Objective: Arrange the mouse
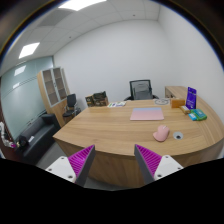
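Office seen from above the near edge of a wooden desk [100,125], read from left to right. At far left, a dark low seat [35,135] stands against the wall, with a tall glass-fronted cabinet [53,85] behind it. Toward the back of the desk is a black office chair [141,90]. On the desk surface lies a flat pink mouse mat [147,114]; just in front of it and slightly to the right rests the pink mouse [161,132], off the mat and sitting on bare wood. Beside the mouse is a small round object [179,135], too small to identify. At the far right end stand a purple box [190,98] and a teal item [198,115].

The gripper [115,160] hovers short of the desk, its two fingers spread wide apart and holding nothing; the mouse lies well beyond the right finger.

Handling, as a judgement: the mouse is probably light, rigid and smooth-shelled, so it may slip under a glancing grip. The likeliest hold is across its two long sides, near the middle, with the pads square to them.
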